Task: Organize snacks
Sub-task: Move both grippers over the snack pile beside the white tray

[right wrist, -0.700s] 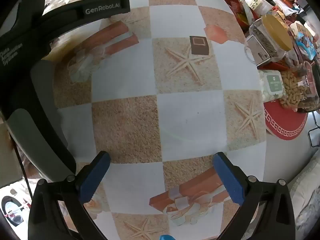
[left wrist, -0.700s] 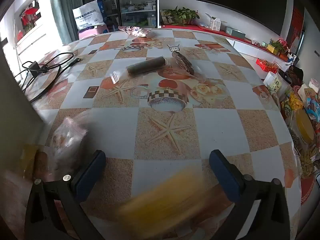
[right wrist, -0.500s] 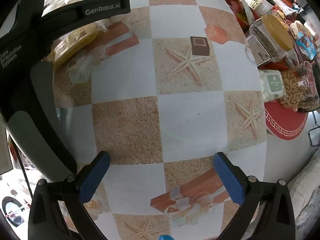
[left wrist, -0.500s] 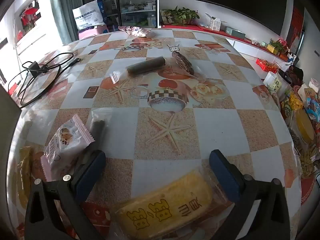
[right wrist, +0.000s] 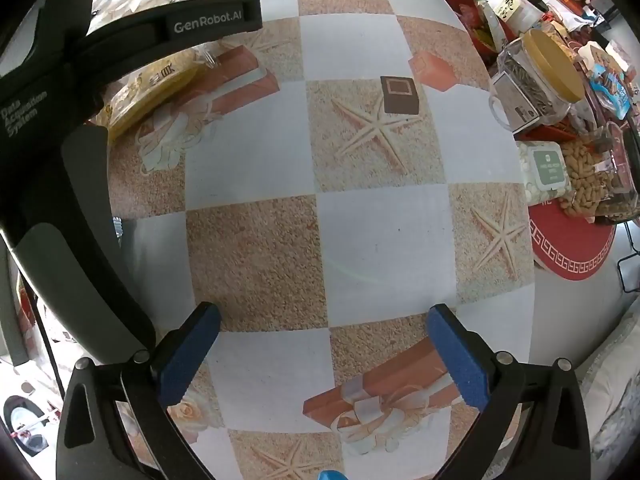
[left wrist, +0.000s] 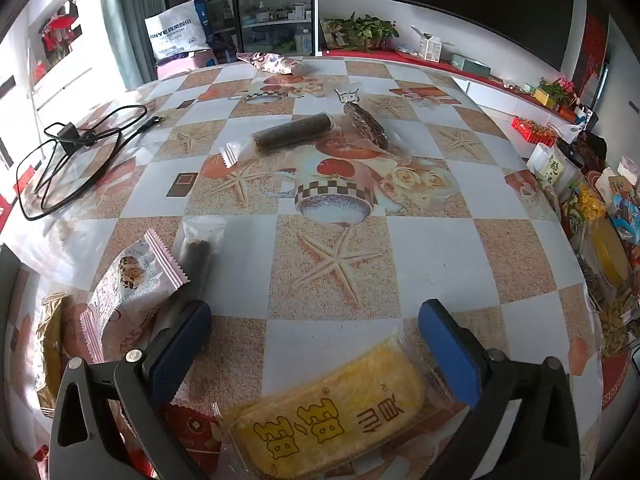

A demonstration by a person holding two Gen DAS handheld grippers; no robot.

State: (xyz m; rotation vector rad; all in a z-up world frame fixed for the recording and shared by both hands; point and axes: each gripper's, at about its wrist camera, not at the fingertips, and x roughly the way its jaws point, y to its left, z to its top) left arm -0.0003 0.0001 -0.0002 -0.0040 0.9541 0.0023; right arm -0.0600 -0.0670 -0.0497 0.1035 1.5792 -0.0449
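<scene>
Both the left gripper (left wrist: 316, 346) and right gripper (right wrist: 322, 350) gape empty. The yellow cake packet (left wrist: 332, 420) lies slantwise near the table's (left wrist: 432, 248) near edge, broad bare surface beyond it.

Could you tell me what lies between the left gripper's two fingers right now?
In the left wrist view, the yellow snack pack lies between the open left gripper fingers, untouched.

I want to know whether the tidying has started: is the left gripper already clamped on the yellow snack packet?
No: the left gripper stands wide open, and the yellow snack packet lies on the table untouched between its fingers.
</scene>
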